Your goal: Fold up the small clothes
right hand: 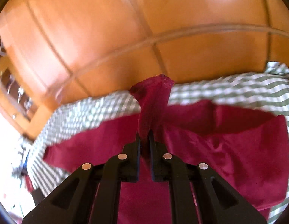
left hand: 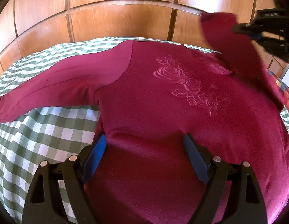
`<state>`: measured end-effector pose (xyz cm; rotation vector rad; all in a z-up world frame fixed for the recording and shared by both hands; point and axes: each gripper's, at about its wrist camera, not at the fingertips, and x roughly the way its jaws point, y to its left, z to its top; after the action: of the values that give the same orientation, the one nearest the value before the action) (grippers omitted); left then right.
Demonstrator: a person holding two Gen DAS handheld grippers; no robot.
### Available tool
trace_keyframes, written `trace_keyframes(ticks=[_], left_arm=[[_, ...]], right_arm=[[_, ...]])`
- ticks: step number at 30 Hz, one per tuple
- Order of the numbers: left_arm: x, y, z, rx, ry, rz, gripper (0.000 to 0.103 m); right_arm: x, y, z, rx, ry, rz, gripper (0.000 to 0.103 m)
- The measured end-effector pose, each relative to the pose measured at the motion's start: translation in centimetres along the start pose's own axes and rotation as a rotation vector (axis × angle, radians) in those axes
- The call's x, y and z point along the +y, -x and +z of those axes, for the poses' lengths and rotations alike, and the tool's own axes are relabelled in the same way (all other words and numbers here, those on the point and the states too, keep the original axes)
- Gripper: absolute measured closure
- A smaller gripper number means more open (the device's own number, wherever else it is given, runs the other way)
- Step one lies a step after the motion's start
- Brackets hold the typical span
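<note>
A maroon sweater (left hand: pixel 163 97) with an embossed rose pattern (left hand: pixel 191 85) lies face up on a green-and-white checked cloth (left hand: pixel 42 130). One sleeve (left hand: pixel 60 80) stretches flat to the left. My left gripper (left hand: pixel 144 140) stands open over the sweater's lower body, its blue pads (left hand: pixel 97 153) wide apart with fabric between them. At the upper right, my right gripper (left hand: pixel 243 28) holds the other sleeve (left hand: pixel 228 37) lifted above the chest. In the right wrist view the right gripper (right hand: pixel 144 136) is shut on that sleeve's cuff end (right hand: pixel 153 100), with the sweater (right hand: pixel 228 149) below, blurred.
Glossy wooden wardrobe panels (left hand: pixel 116 18) rise right behind the checked surface, seen also as wardrobe panels (right hand: pixel 125 28) in the right wrist view. A multicoloured checked fabric (left hand: pixel 286 93) shows at the right edge. Bare checked cloth (right hand: pixel 228 85) lies beyond the sweater.
</note>
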<state>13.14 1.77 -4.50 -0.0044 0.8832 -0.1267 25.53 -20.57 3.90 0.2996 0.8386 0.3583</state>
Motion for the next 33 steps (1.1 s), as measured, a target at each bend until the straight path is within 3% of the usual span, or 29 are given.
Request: trace_keyframes(ticks=[2, 3, 5, 7, 8, 15, 20, 25, 27, 28, 29, 31, 33], left_arm=[[0.1, 0.0, 0.0, 0.002, 0.0, -0.005, 0.018], [0.1, 0.0, 0.0, 0.005, 0.0, -0.008, 0.018], [0.2, 0.0, 0.2, 0.013, 0.001, -0.018, 0.019], [0.4, 0.5, 0.5, 0.021, 0.006, -0.037, 0.023], [0.5, 0.9, 0.7, 0.013, 0.009, -0.05, 0.03], [0.5, 2.9, 4.8, -0.059, 0.025, -0.159, 0.034], [-0.1, -0.8, 8.2, -0.002, 0.038, -0.177, 0.032], [-0.8, -5.3, 9.7, 0.088, 0.092, -0.186, 0.031], [-1.1, -5.9, 10.2, 0.085, 0.101, -0.185, 0.041], [-1.3, -5.9, 10.4, 0.083, 0.1, -0.192, 0.064], [-1.5, -5.8, 10.8, 0.085, 0.094, -0.194, 0.08], [-1.5, -5.3, 11.3, 0.071, 0.088, -0.215, 0.095], [-1.3, -4.0, 12.0, 0.037, 0.091, -0.248, 0.095]], right_arm=[[-0.5, -0.5, -0.3, 0.017, -0.007, 0.026, 0.081], [-0.7, 0.0, -0.6, 0.007, -0.013, 0.032, 0.06], [-1.5, 2.1, -1.1, -0.054, -0.031, 0.025, 0.031], [-2.9, 4.2, -1.7, -0.094, -0.048, 0.019, 0.031], [-3.7, 5.3, -2.0, -0.105, -0.061, 0.01, 0.031], [-12.1, 11.3, -9.0, -0.1, -0.204, -0.161, 0.031], [-16.7, 14.5, -12.8, -0.115, -0.305, -0.263, 0.031], [-18.1, 13.6, -13.8, -0.077, -0.278, -0.353, 0.031], [-18.0, 12.5, -13.5, -0.068, -0.262, -0.367, 0.031], [-18.1, 11.9, -13.0, -0.069, -0.258, -0.367, 0.031], [-18.1, 11.5, -12.7, -0.068, -0.258, -0.367, 0.031], [-18.2, 10.3, -11.7, -0.07, -0.257, -0.365, 0.034], [-17.9, 9.8, -10.8, -0.083, -0.247, -0.384, 0.036]])
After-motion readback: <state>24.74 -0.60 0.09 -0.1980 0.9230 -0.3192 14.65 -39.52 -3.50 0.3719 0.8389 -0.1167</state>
